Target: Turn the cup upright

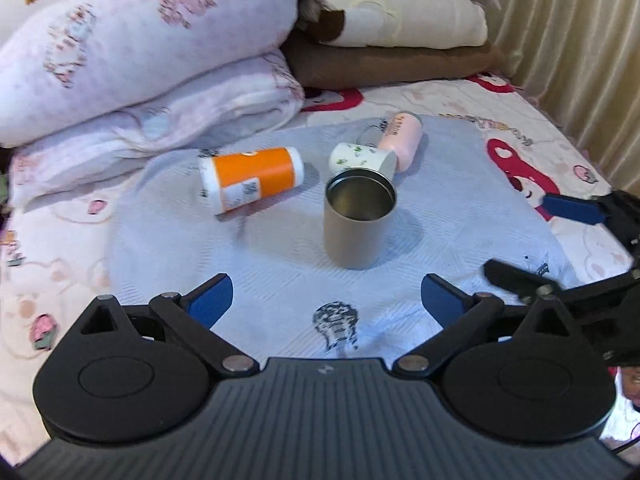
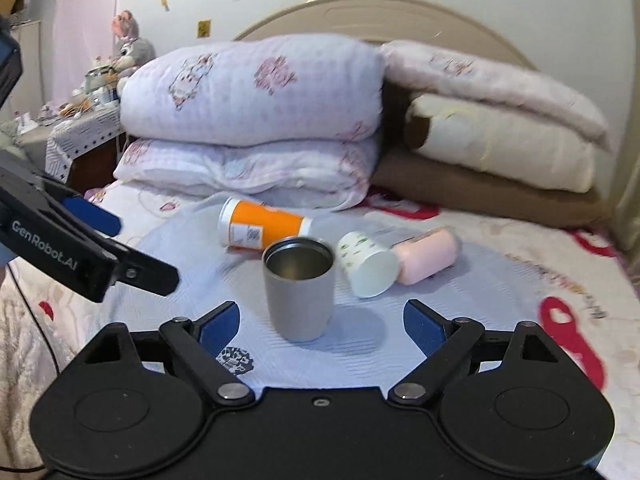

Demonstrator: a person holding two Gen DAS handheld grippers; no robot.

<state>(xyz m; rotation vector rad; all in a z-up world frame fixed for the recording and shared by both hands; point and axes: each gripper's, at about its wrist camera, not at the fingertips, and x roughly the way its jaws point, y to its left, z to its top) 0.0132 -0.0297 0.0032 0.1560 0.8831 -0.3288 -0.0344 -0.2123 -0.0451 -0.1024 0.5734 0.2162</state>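
Observation:
A grey metal cup [image 1: 356, 220] stands upright, mouth up, on a pale blue cloth [image 1: 280, 264]; it also shows in the right wrist view [image 2: 300, 292]. Behind it lie on their sides an orange-and-white cup [image 1: 252, 180] [image 2: 262, 228], a small white patterned cup [image 1: 362, 160] [image 2: 368, 264] and a pink cup [image 1: 402, 140] [image 2: 428, 256]. My left gripper [image 1: 326, 304] is open and empty, just short of the grey cup. My right gripper [image 2: 322, 324] is open and empty, its fingers either side of the grey cup's base, not touching.
Folded quilts and pillows [image 1: 140, 60] are stacked behind the cloth on the bed [image 1: 540, 128]. A curtain [image 1: 568, 32] hangs at the right. The right gripper shows at the left view's right edge [image 1: 568, 240]; the left gripper shows at the right view's left edge [image 2: 80, 248].

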